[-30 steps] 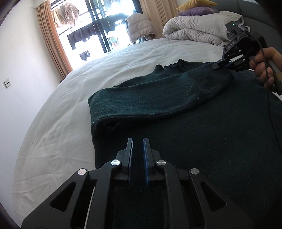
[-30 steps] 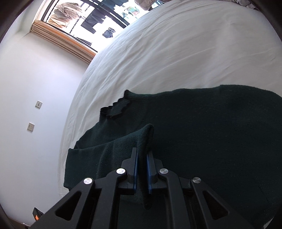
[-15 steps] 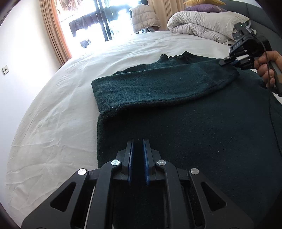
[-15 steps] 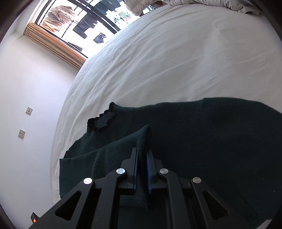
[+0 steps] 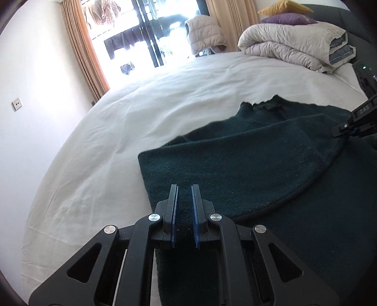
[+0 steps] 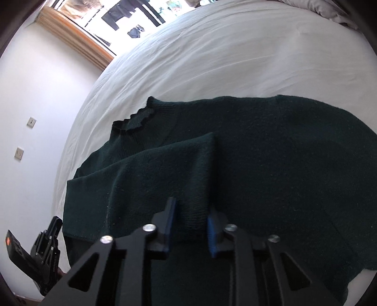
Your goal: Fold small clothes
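Note:
A dark green knit sweater (image 5: 271,235) (image 6: 282,153) lies flat on the white bed (image 5: 141,113). Its sleeve (image 6: 153,169) is folded across the chest, below the scalloped collar (image 6: 136,117). My right gripper (image 6: 191,204) is open, and the sleeve's cuff (image 6: 192,219) lies slack between its parted blue pads. In the left wrist view the right gripper (image 5: 341,129) sits at the far end of the folded sleeve (image 5: 235,164). My left gripper (image 5: 185,186) is shut over the sleeve's near corner at the sweater's left edge. I see no cloth pinched in it. In the right wrist view the left gripper (image 6: 55,222) shows at that corner.
A rolled grey duvet (image 5: 294,44) with yellow and purple pillows (image 5: 287,16) lies at the head of the bed. A white padded jacket (image 5: 205,33) hangs by the bright window (image 5: 141,42). Bare white sheet (image 6: 235,58) stretches beyond the collar and left of the sweater.
The right gripper's jaws have parted and the cuff now lies loose between them. The left gripper, still shut, has moved to the folded sleeve's near corner at the sweater's left edge.

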`<state>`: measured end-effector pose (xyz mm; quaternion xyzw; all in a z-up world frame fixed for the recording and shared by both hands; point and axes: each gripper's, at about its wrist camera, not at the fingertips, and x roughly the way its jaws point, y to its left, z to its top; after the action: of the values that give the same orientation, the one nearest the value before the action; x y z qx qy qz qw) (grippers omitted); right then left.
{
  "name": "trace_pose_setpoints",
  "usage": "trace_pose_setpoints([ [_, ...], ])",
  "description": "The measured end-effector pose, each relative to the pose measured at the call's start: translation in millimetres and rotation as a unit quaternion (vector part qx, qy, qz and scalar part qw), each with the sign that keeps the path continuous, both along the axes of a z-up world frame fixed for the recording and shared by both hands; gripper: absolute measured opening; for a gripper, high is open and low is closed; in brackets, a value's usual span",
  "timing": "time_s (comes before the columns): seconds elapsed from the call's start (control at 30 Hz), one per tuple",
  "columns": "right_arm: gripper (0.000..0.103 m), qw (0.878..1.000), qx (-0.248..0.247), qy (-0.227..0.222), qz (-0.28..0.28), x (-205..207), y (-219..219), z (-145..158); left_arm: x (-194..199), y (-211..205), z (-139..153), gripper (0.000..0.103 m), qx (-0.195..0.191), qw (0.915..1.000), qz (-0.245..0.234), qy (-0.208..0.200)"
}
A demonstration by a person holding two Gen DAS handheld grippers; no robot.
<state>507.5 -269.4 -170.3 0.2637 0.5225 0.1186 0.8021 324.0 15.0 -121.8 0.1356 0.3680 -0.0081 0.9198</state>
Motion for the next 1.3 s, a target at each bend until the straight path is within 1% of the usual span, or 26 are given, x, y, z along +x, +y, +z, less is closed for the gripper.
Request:
trace_pose_setpoints([
  [0.07, 0.011, 1.0, -0.001, 0.005, -0.009, -4.5, -8.0, 1.4, 7.8, 5.5, -11.4, 0.01, -0.006, 0.9995, 0.001, 0.03],
  [0.1, 0.01, 1.0, 0.0, 0.008, -0.011, -7.3, -11.2, 1.6, 8.2, 8.3, -14.4, 0.01, -0.012, 0.9993, -0.002, 0.037],
  [0.2, 0.009, 0.999, 0.025, 0.017, -0.024, -18.7, -20.1, 0.1, 6.0, 14.1, -16.3, 0.01, -0.02, 0.9989, -0.011, 0.041],
  [0.33, 0.008, 0.998, 0.032, 0.018, -0.042, -28.1, -24.9, -3.2, 2.7, 14.5, -21.9, 0.01, -0.005, 0.9986, -0.03, 0.045],
  [0.4, 0.008, 0.999, 0.024, 0.016, -0.044, -26.0, -26.5, -5.2, -0.2, 13.6, -24.3, 0.01, 0.001, 0.9984, -0.031, 0.046],
  [0.57, 0.007, 0.999, 0.003, 0.003, -0.043, -19.9, -24.2, -6.3, -3.8, 6.3, -25.3, 0.01, 0.028, 0.9974, -0.041, 0.052],
  [0.63, 0.011, 0.999, -0.006, 0.008, -0.043, -22.2, -24.9, -4.3, -8.4, 6.1, -18.4, 0.01, 0.033, 0.9975, -0.04, 0.049],
  [0.67, 0.013, 0.998, -0.023, 0.008, -0.05, -26.7, -26.2, 1.7, -11.0, 7.2, -12.8, 0.01, 0.031, 0.998, -0.035, 0.043],
  [0.7, 0.024, 0.997, -0.05, 0.002, -0.061, -30.4, -25.9, 8.7, -12.9, 8.8, -5.7, 0.01, 0.03, 0.9987, -0.027, 0.03],
  [0.73, 0.033, 0.994, -0.085, -0.011, -0.071, -35.8, -25.2, 18.9, -13.5, 10.2, 1.0, 0.01, 0.026, 0.9993, -0.021, 0.019],
  [0.77, 0.033, 0.991, -0.104, -0.032, -0.075, -39.9, -22.0, 30.1, -11.4, 10.6, 6.2, 0.01, 0.02, 0.9996, -0.018, 0.012],
  [0.8, 0.033, 0.992, -0.094, -0.05, -0.07, -42.7, -19.8, 37.9, -7.2, 9.2, 9.4, 0.01, 0.015, 0.9997, -0.018, 0.011],
  [0.87, 0.033, 0.995, -0.035, -0.088, -0.039, -42.2, -6.5, 50.4, 2.3, 4.1, 9.9, 0.01, 0.018, 0.9996, -0.015, 0.013],
  [0.93, 0.033, 0.993, 0.016, -0.115, 0.0, -37.8, 14.4, 54.7, 11.1, 0.1, 0.6, 0.01, 0.019, 0.9994, -0.011, 0.027],
  [1.0, 0.033, 0.99, 0.064, -0.118, 0.042, -31.0, 34.8, 46.8, 18.0, 0.5, -22.3, 0.01, 0.027, 0.9974, -0.002, 0.066],
  [1.03, 0.033, 0.989, 0.074, -0.113, 0.055, -27.6, 44.4, 39.6, 14.5, -1.0, -27.5, 0.01, 0.038, 0.9976, -0.005, 0.058],
  [1.07, 0.033, 0.99, 0.075, -0.103, 0.062, -24.3, 52.1, 29.8, 10.8, -3.9, -29.8, 0.01, 0.055, 0.9973, -0.011, 0.048],
  [1.13, 0.033, 0.995, 0.062, -0.069, 0.048, -16.5, 52.8, 4.4, 6.7, -10.6, -34.7, 0.01, 0.091, 0.9947, -0.02, 0.043],
  [1.17, 0.031, 0.996, 0.063, -0.062, 0.032, -14.6, 45.6, -6.4, 5.4, -12.1, -36.6, 0.01, 0.1, 0.9939, -0.022, 0.04],
  [1.2, 0.012, 0.994, 0.082, -0.067, 0.015, -14.7, 32.8, -13.9, 4.7, -12.2, -38.0, 0.01, 0.103, 0.9937, -0.023, 0.038],
  [1.23, 0.0, 0.993, 0.097, -0.063, -0.018, -16.3, 15.2, -21.1, 4.1, -11.2, -38.7, 0.01, 0.102, 0.9939, -0.023, 0.035],
  [1.3, 0.0, 0.987, 0.122, -0.063, -0.084, -24.3, -19.3, -26.0, 2.5, -9.6, -40.1, 0.01, 0.099, 0.9945, -0.02, 0.03],
])
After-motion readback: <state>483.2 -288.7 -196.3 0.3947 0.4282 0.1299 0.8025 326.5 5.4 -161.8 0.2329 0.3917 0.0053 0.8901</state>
